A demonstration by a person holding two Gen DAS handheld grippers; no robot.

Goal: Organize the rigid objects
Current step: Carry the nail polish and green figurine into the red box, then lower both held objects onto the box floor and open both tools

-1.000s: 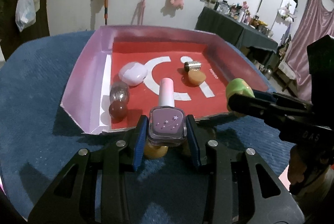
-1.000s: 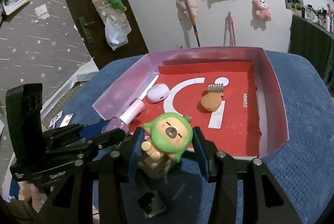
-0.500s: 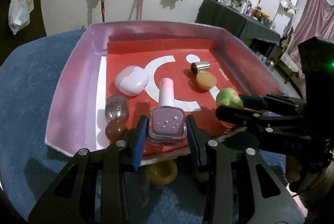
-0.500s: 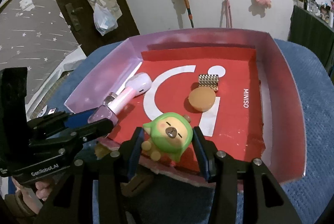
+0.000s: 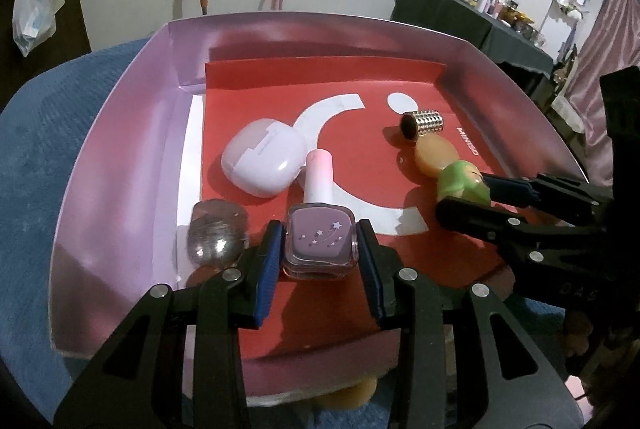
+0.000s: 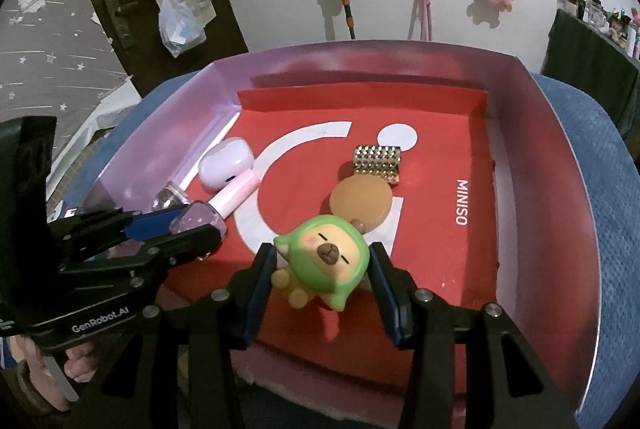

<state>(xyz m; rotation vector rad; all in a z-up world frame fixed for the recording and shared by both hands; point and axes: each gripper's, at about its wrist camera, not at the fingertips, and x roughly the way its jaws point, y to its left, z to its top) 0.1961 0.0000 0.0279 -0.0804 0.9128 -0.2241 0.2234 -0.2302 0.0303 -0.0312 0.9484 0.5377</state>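
My left gripper is shut on a purple nail polish bottle with a pink cap, held low over the near left of the red-floored pink box. My right gripper is shut on a green-hooded capybara figurine, held over the box's near middle. In the box lie a white earbud case, a clear glittery ball, a round orange piece and a gold studded cylinder. Each gripper shows in the other's view, the figurine and the bottle in them.
The box sits on a blue textured cushion. A yellowish object peeks from under the box's near edge. A white wall with hung plush toys stands behind. A cluttered dark table is at the far right.
Both grippers have moved forward from in front of the box to over its floor, carrying the bottle and the figurine. The dark red ball by the glittery ball is now hidden behind my left fingers.
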